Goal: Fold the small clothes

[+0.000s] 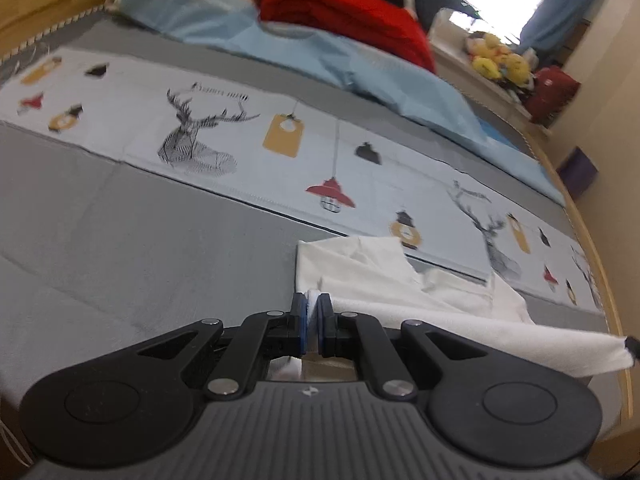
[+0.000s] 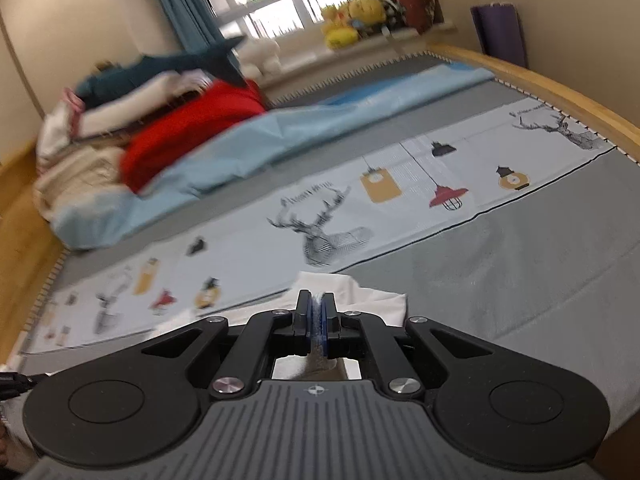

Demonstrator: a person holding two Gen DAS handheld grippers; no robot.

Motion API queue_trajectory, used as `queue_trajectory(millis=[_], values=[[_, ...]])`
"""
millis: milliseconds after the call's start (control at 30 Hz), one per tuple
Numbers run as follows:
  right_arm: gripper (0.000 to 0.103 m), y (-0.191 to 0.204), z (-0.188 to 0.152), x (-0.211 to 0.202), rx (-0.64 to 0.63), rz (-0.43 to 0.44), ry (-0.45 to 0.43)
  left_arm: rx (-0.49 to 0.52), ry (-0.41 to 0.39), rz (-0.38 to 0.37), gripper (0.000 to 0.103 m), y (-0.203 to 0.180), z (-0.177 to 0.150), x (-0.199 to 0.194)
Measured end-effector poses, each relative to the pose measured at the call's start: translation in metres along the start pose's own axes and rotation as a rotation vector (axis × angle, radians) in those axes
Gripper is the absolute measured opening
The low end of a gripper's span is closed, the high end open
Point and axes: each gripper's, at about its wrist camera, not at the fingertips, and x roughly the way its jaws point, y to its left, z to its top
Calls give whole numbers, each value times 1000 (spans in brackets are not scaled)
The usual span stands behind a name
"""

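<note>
Daylight glares from the window; motion blur, fisheye-bent edges

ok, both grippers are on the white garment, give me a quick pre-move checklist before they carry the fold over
1. Left gripper shut on the white garment: ok, white cloth sits between its jaws.
2. Right gripper shut on the garment: ok, jaws closed with cloth between them.
3. Held edge taut between the two grips: ok in the left wrist view, it runs straight to the far corner.
4. Rest of the garment flat: not ok, bunched and creased.
5. Landing area on the grey bedspread free of clutter: ok.
6. Blue sheet and red blanket apart from the garment: ok.
</note>
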Motion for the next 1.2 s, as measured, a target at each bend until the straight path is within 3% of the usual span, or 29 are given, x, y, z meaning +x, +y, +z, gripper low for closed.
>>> queue_trajectory(millis=[100, 200, 333, 467, 600, 733, 1000, 1100, 1200], values=[[4, 1, -9, 36, -38, -43, 27, -16, 72, 53, 5, 3, -4, 36], [4, 6, -23, 64, -117, -139, 99, -29, 71, 28, 5, 0, 3, 48], [5, 11, -18, 74, -153, -131, 75, -40, 90, 46, 6, 1, 8, 60], [10, -1, -14, 67, -106, -202, 18, -102, 64, 66, 6, 20, 10, 50], [10, -26, -14, 51, -30, -175, 10, -96, 103, 67, 7, 34, 4, 42], [10, -36, -23, 43, -64, -136, 54, -33, 148, 87, 14, 42, -6, 41], [11, -25, -42, 59, -126, -70, 162, -68, 187, 96, 17, 45, -15, 52], [13, -23, -44, 71, -102, -49, 187, -30, 202, 90, 30, 33, -15, 63], [22, -22, -41, 82, -47, -30, 196, 3, 202, 80, 44, 20, -13, 73]])
